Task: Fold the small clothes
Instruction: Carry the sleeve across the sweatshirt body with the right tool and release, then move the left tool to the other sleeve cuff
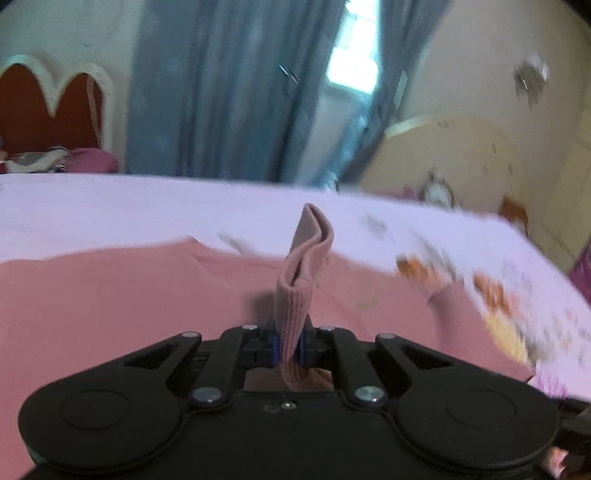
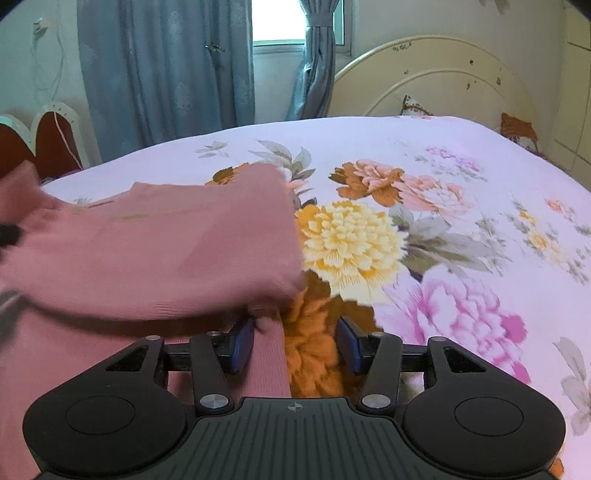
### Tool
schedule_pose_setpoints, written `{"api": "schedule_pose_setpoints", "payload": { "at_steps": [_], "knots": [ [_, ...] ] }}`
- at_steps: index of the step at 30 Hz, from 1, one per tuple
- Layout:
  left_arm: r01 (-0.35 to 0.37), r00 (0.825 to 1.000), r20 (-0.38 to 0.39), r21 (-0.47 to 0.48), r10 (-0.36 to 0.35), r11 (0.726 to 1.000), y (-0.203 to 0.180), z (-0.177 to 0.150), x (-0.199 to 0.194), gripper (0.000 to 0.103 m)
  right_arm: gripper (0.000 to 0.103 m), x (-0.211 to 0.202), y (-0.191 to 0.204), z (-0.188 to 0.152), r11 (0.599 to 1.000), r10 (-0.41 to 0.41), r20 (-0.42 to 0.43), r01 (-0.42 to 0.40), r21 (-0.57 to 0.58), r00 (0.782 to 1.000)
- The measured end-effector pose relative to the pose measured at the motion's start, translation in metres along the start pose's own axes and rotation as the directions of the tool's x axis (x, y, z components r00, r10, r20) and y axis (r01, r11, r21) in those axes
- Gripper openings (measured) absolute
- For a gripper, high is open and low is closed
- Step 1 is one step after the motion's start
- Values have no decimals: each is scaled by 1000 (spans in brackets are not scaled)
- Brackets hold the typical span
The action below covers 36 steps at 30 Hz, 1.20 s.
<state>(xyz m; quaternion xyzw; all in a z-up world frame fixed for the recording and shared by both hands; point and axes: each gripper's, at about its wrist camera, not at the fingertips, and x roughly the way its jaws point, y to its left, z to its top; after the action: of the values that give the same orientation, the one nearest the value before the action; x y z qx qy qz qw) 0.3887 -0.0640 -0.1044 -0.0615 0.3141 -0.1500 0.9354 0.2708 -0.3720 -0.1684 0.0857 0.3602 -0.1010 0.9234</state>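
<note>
A pink knit garment (image 1: pixel 110 295) lies spread on the floral bedsheet (image 1: pixel 110 210). My left gripper (image 1: pixel 288 347) is shut on the ribbed cuff of its sleeve (image 1: pixel 295 306), which stands up in a folded loop above the jaws. In the right wrist view the garment (image 2: pixel 166 240) covers the left half, with a fold lifted and blurred. My right gripper (image 2: pixel 295 343) is open, its blue pads (image 2: pixel 242 345) apart; the garment's right edge lies between them, against the left pad.
The bed's cream headboard (image 2: pixel 443 81) is at the far right. Blue curtains (image 2: pixel 166 74) and a window (image 2: pixel 280 22) stand behind the bed. A red scalloped headboard (image 1: pixel 48 114) and pillows are at the far left.
</note>
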Motion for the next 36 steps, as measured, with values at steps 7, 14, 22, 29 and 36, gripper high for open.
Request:
{"api": "schedule_pose_setpoints", "payload": {
  "at_steps": [7, 14, 22, 29, 36],
  "knots": [
    [-104, 995, -16, -42, 103, 994, 43, -14, -8, 9, 10, 11, 16, 8, 999, 52, -1, -52, -1, 999],
    [-137, 982, -132, -11, 134, 991, 49, -41, 17, 27, 10, 5, 2, 0, 999, 25, -29, -23, 41, 999],
    [-266, 964, -25, -28, 265, 964, 74, -19, -18, 61, 11, -33, -9, 8, 999, 41, 12, -41, 18, 999],
    [-180, 982, -50, 50, 182, 983, 55, -15, 5, 61, 45, 16, 5, 46, 996, 93, 13, -93, 17, 996],
    [-207, 969, -112, 123, 221, 971, 53, -38, 30, 62, 45, 89, 20, 84, 996, 88, -15, -88, -9, 996]
  ]
}}
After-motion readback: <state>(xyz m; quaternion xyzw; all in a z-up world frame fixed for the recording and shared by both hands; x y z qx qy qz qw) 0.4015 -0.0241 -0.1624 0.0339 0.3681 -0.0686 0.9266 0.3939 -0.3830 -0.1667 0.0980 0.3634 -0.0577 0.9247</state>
